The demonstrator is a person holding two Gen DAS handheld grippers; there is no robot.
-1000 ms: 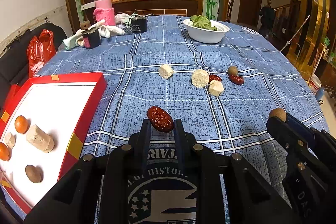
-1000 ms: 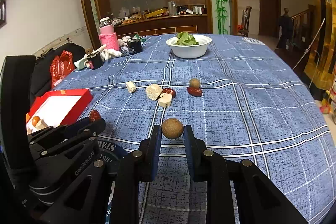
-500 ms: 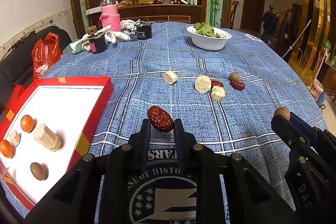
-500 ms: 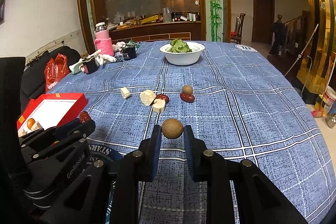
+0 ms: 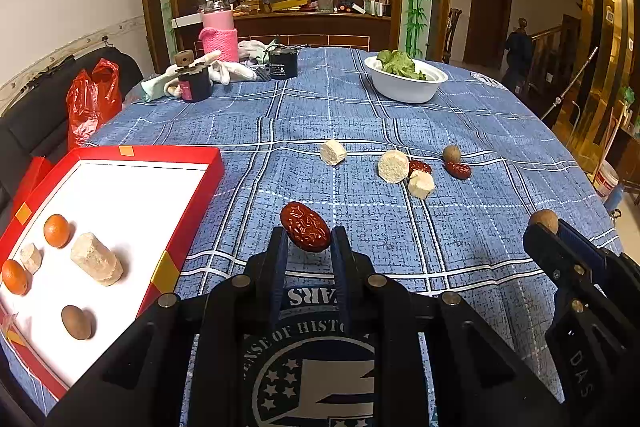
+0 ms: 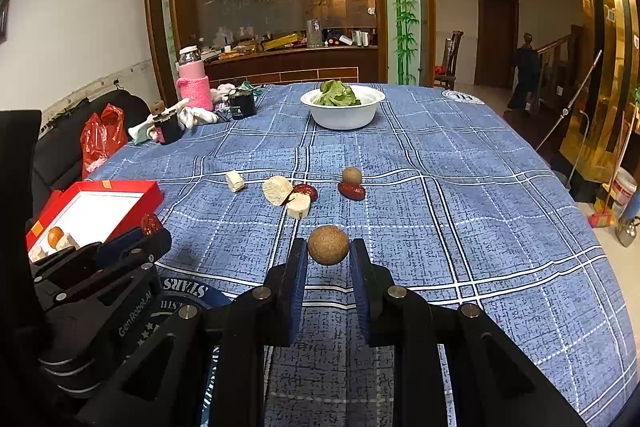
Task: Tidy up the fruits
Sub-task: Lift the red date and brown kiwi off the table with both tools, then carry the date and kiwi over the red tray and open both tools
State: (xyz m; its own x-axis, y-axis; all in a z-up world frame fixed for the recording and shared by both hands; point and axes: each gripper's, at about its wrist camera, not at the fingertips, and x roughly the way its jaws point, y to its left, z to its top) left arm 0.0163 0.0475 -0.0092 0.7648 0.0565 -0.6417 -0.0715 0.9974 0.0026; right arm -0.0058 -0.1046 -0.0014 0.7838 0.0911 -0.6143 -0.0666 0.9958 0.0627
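Observation:
My left gripper (image 5: 307,239) is shut on a red date (image 5: 305,226), held above the blue cloth. My right gripper (image 6: 328,253) is shut on a round brown fruit (image 6: 328,245); it also shows in the left wrist view (image 5: 543,219). A red tray with a white floor (image 5: 120,195) lies at the left and holds two orange fruits (image 5: 56,230), pale chunks (image 5: 95,263) and a brown fruit (image 5: 76,322). More pale chunks (image 5: 394,167), red dates (image 5: 458,170) and a brown fruit (image 5: 451,153) lie mid-table.
A white bowl of greens (image 5: 404,81) stands at the back. A pink bottle (image 5: 218,33), black jars (image 5: 194,83), white gloves and a red bag (image 5: 92,99) are at the back left. The table edge curves away on the right.
Both grippers have risen and pulled back a little with their fruit held; the tray and the table fruits now show lower and nearer in view.

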